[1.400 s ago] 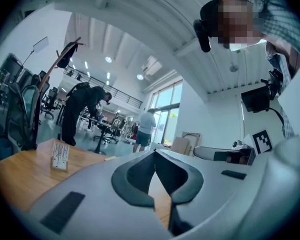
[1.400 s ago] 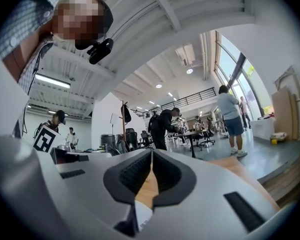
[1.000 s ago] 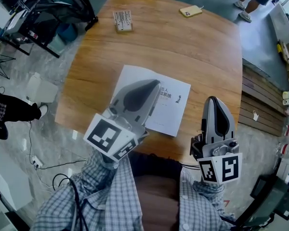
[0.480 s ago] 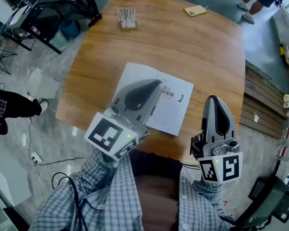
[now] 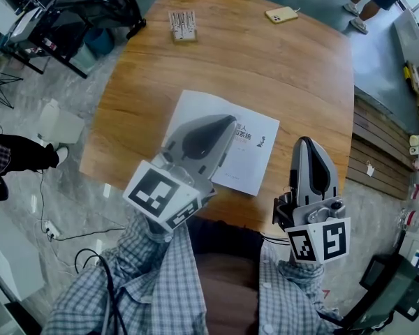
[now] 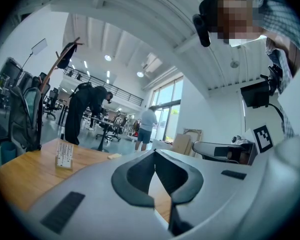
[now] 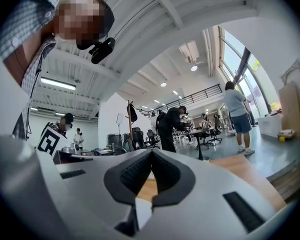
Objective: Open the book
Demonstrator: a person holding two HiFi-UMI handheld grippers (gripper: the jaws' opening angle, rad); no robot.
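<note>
Negligible movement since a second ago. Closed book (image 5: 255,155) flat on table (image 5: 279,68), my left gripper (image 5: 229,121) over it, right gripper (image 5: 308,142) beside. Both jaws together, empty. Advise: part right jaws, nip cover edge only, lift slowly.

Wood tbl (image 5: 265,68), matt paper bk (image 5: 257,160).

The book (image 5: 255,162) is thin, with a plain white cover that carries a few lines of dark print and a small dark figure toward its right side. It is closed and lies flat on the wooden table (image 5: 265,61), close to the near edge and about midway across. It is turned askew, one corner pointing far-left. Its near-left part is hidden.
</note>
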